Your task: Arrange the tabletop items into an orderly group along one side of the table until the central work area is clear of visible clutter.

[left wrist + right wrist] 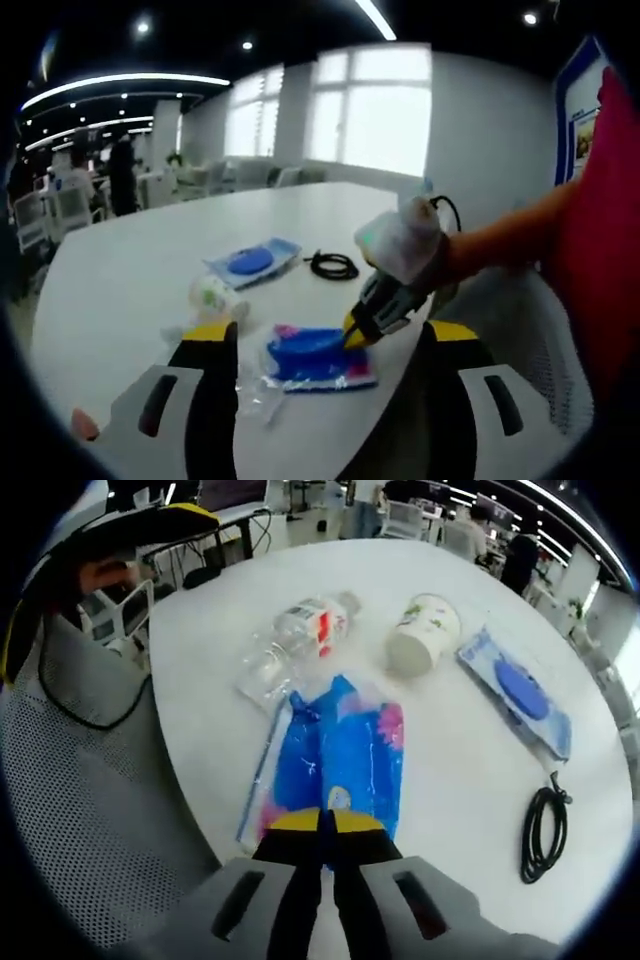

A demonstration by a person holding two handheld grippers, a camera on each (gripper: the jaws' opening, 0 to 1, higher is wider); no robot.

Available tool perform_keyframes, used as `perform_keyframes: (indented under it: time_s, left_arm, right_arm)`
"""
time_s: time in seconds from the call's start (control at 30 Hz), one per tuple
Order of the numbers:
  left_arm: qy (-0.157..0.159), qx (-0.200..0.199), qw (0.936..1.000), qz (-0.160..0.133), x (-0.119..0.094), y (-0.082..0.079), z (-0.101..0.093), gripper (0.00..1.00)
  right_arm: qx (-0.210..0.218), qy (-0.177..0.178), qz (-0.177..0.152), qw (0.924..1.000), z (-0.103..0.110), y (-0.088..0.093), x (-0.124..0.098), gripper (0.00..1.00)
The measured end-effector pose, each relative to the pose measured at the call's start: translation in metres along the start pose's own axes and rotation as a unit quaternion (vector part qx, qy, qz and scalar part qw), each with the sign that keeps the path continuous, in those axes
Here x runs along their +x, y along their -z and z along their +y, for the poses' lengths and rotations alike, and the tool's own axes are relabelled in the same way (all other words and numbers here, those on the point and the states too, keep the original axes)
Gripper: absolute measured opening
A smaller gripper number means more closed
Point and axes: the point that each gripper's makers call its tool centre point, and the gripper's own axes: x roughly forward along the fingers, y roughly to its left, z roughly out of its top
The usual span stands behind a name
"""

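Note:
A blue snack package (345, 750) with pink print lies flat near the table's edge. My right gripper (325, 825) is shut on its near edge. In the left gripper view the same package (315, 358) lies between my wide-open left gripper's (332, 338) jaws, untouched by them, with the right gripper (358, 335) coming in from the right in a gloved hand. A clear plastic bottle (295, 635) lies on its side beside the package. A white paper cup (425, 635) lies tipped over. Farther off are a flat blue pouch (520, 690) and a coiled black cable (545, 830).
The white round table (460, 780) has a grey mesh chair (90, 810) pushed against its near edge. The left gripper (130, 530) shows at the top left of the right gripper view. More desks, chairs and people stand in the office behind (110, 180).

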Motion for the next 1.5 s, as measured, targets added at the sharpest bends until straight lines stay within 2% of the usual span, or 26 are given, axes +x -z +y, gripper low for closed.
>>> perform_keyframes:
  time_s: [0.3,0.7,1.07,1.3,1.5]
  left_arm:
    - [0.001,0.002,1.0000,0.002,0.000,0.001,0.000,0.73]
    - [0.008,0.006,0.9999,0.007,0.002,0.003,-0.003,0.73]
    - [-0.016,0.012,0.9997,0.011,-0.001,0.004,0.004,0.72]
    - [-0.022,0.012,0.9996,0.014,0.000,0.004,0.006,0.71]
    - [-0.025,0.012,0.9994,0.019,0.001,0.006,0.009,0.71]
  right_arm:
    - [-0.033,-0.005,-0.013,0.9994,-0.002,-0.004,-0.007,0.01]
    - [-0.059,-0.003,-0.037,0.9976,-0.025,-0.001,-0.036,0.01]
    - [-0.085,0.021,-0.059,0.9944,-0.071,0.000,-0.083,0.01]
    - [-0.082,0.054,-0.063,0.9932,-0.118,0.015,-0.117,0.01]
    - [-0.081,0.076,-0.071,0.9913,-0.154,0.020,-0.137,0.01]
